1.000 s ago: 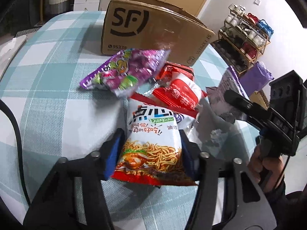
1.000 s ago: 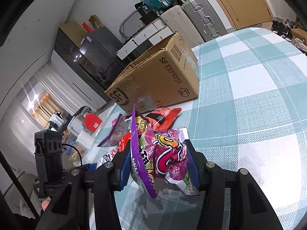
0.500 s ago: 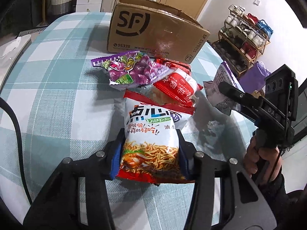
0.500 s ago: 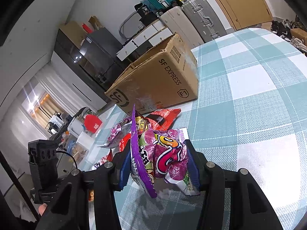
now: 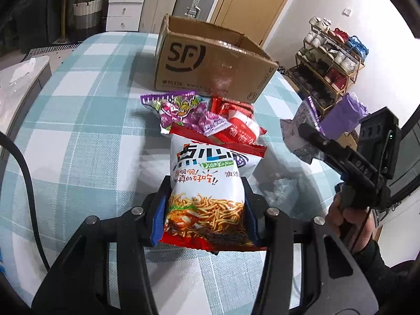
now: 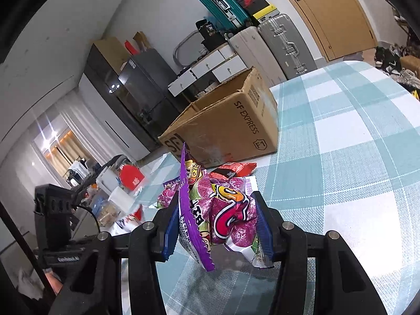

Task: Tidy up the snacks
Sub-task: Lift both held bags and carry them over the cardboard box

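A teal-checked tablecloth (image 5: 78, 136) covers the table. Nearest, the left gripper (image 5: 207, 210) pinches a noodle-snack bag (image 5: 210, 181) by its lower sides; the right gripper (image 6: 218, 225) clamps one purple candy bag (image 6: 223, 215). Both look light, crinkly and crushable. Farther: another purple bag (image 5: 178, 107), two red packets (image 5: 239, 126), then one open cardboard box (image 5: 210, 68).

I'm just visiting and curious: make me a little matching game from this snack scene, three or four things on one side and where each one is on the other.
Things:
1. noodle snack bag
2. purple candy bag
3. cardboard box
4. red packets

Places:
A. standing open on the checked tablecloth
B. clamped in the right gripper
C. lying in the pile before the box
D. clamped in the left gripper

Pairs: 1-D, 2-B, 3-A, 4-C
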`<state>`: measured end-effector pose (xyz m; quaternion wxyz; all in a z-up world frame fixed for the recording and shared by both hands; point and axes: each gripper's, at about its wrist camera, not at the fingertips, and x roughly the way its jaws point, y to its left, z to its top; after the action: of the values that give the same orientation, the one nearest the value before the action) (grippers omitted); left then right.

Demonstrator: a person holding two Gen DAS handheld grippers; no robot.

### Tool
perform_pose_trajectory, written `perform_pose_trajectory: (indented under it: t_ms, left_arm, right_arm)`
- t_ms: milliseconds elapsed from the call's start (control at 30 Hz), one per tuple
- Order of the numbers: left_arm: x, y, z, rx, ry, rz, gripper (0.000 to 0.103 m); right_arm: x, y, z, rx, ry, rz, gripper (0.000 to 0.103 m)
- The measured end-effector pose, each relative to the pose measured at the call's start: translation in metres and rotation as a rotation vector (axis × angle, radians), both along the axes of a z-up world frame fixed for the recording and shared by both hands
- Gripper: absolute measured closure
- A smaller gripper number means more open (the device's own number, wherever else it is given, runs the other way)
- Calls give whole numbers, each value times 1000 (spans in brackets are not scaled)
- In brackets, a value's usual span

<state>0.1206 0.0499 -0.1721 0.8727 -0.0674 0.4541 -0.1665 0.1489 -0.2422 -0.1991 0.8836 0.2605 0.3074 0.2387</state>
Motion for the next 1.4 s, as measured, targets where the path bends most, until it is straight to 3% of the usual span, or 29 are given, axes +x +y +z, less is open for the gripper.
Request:
perform_pose_trajectory:
  t_ms: [300, 667, 1200, 1400]
  left_arm:
    - [-9, 1, 35, 13, -69, -1, 58]
    - [-4, -5, 83, 63, -119, 5, 57]
    - [24, -13, 162, 98, -198, -23, 57]
    - [42, -20, 194, 121, -244, -20, 57]
  right_arm:
    - [-9, 3, 17, -10, -22, 11, 52]
    - [-27, 10, 93, 22, -148, 80, 52]
    - [-7, 14, 193, -11, -217, 159, 52]
    - [11, 10, 221, 2, -204, 157, 52]
